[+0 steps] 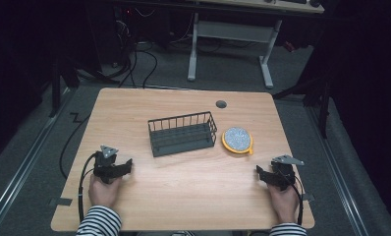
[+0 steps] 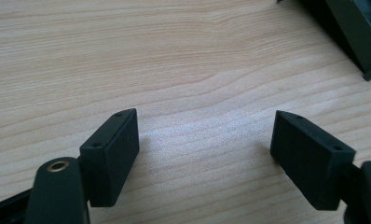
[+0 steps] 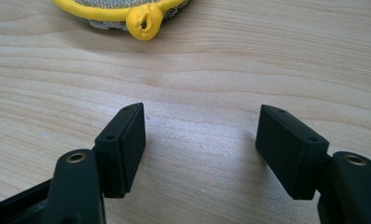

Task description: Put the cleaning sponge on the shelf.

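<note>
My left gripper [image 1: 127, 166] rests on the table [image 1: 183, 196] near the wire basket's [image 1: 182, 133] front-left corner, jaws spread wide on bare wood. My right gripper [image 1: 260, 173] sits in front and to the right of the basket, jaws likewise apart and empty. The yellow-rimmed scrubber [image 1: 237, 140] lies just right of the basket, nothing between it and my right jaws.

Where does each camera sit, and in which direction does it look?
High view: above the person's side, looking forward and down on the table; both hands and tongs show.
Left gripper view: on the left tongs, facing bare wood and a corner of the wire basket.
Right gripper view: on the right tongs, facing the yellow-rimmed scrub pad.
Shared: basket and pad also appear from above.
</note>
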`<state>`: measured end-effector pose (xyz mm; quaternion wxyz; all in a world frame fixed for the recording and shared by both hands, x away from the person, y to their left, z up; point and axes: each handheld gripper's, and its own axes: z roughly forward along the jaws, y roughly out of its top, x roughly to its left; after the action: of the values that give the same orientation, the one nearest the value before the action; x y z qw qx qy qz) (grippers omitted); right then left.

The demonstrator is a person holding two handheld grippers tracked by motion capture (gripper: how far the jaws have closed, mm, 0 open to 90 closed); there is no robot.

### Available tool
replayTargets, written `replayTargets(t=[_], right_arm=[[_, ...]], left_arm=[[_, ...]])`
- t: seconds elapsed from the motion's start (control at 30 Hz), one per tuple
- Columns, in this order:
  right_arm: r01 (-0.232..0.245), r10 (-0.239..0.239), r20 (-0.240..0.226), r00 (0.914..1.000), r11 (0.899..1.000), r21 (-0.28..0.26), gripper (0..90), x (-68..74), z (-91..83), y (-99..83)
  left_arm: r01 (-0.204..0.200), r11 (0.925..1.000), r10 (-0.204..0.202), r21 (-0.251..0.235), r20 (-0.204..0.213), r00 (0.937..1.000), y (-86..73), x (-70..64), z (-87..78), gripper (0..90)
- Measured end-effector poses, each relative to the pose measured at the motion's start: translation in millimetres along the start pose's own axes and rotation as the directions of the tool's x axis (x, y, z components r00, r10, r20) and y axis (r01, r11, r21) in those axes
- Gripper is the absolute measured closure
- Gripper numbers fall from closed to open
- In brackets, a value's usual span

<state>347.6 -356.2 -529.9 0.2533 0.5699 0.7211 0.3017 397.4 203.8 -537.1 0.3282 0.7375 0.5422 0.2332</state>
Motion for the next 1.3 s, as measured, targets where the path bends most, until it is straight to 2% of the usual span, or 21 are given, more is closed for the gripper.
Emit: replayTargets(t=[0.23, 0.27, 0.33, 0.5, 0.67, 0.7, 0.87, 1.0, 1.03, 1.07, 1.1, 1.13, 1.17, 1.23, 1.27, 1.3], right_arm=[[0.002, -0.002, -0.007, 1.0, 1.0, -0.001, 32.8, -0.6, -0.1, -0.3], [0.0, 0.0, -0.007, 1.0, 1.0, -0.001, 32.8, -0.5, -0.1, -0.2], [0.003, -0.003, -0.004, 1.0, 1.0, 0.0, 32.3, -0.3, -0.2, -0.3], [0.011, -0.011, 0.011, 0.9999, 1.0, -0.003, 32.0, 1.2, -0.5, -0.5], [0.003, -0.003, 0.004, 1.0, 1.0, 0.0, 32.0, 0.6, -0.4, -0.4], [0.006, -0.006, 0.006, 1.0, 1.0, -0.001, 32.0, 0.6, -0.5, -0.5], [0.022, -0.022, 0.014, 0.9996, 1.0, -0.006, 32.3, 3.0, -0.9, -0.7], [0.029, -0.029, 0.01, 0.9995, 1.0, -0.008, 32.3, 3.0, -0.6, -0.6], [0.029, -0.029, 0.01, 0.9995, 1.0, -0.008, 32.3, 3.0, -0.6, -0.6], [0.026, -0.026, 0.007, 0.9996, 1.0, -0.006, 32.3, 2.6, -0.6, -0.5], [0.026, -0.026, 0.007, 0.9996, 1.0, -0.006, 32.3, 2.6, -0.6, -0.5], [0.024, -0.024, 0.005, 0.9997, 1.0, -0.005, 32.3, 2.4, -0.6, -0.5], [0.027, -0.027, 0.005, 0.9996, 1.0, -0.007, 32.3, 2.0, -0.4, -0.5], [0.026, -0.026, 0.002, 0.9997, 1.0, -0.005, 32.3, 1.9, -0.4, -0.5], [0.021, -0.021, 0.0, 0.9998, 1.0, -0.004, 32.3, 2.0, -0.5, -0.5], [0.021, -0.021, 0.0, 0.9998, 1.0, -0.004, 32.3, 2.0, -0.5, -0.5]], left_arm=[[0.002, 1.0, -0.002, -0.002, -0.001, 1.0, -0.1, -0.3, -0.4, 24.5], [-0.001, 1.0, 0.001, -0.008, -0.001, 1.0, -0.9, -1.9, -1.6, 29.4], [-0.005, 0.9999, 0.005, -0.01, 0.004, 1.0, -1.7, -4.1, -2.5, 32.0], [0.0, 0.9999, 0.001, -0.011, 0.009, 1.0, -1.6, -3.9, -2.3, 31.4], [0.006, 0.9999, -0.005, -0.01, 0.018, 0.9998, -1.4, -3.1, -2.4, 29.7], [-0.009, 0.9999, 0.01, -0.005, 0.016, 0.9998, -1.1, -4.8, -1.7, 28.3], [-0.019, 0.9997, 0.019, 0.017, 0.029, 0.9994, 1.4, -4.5, -2.1, 27.3], [-0.013, 0.9993, 0.01, 0.035, 0.07, 0.9975, 8.9, -5.2, -5.4, 32.9], [-0.013, 0.9993, 0.01, 0.035, 0.07, 0.9975, 8.9, -5.2, -5.4, 33.9], [-0.007, 0.9997, 0.004, 0.025, 0.095, 0.9954, 14.9, -7.4, -9.0, 34.3], [-0.007, 0.9997, 0.004, 0.025, 0.095, 0.9954, 14.9, -7.4, -9.0, 34.3], [0.002, 1.0, -0.002, -0.001, 0.124, 0.9923, 22.2, -10.0, -15.1, 34.3], [0.002, 1.0, -0.002, -0.001, 0.124, 0.9923, 22.2, -10.0, -15.1, 34.8], [0.003, 0.9996, 0.0, -0.026, 0.143, 0.9898, 31.2, -12.6, -22.0, 34.9], [-0.001, 0.9987, 0.009, -0.051, 0.153, 0.9883, 40.9, -14.3, -28.4, 36.3], [-0.001, 0.9987, 0.009, -0.051, 0.153, 0.9883, 40.9, -14.3, -28.4, 36.2]])
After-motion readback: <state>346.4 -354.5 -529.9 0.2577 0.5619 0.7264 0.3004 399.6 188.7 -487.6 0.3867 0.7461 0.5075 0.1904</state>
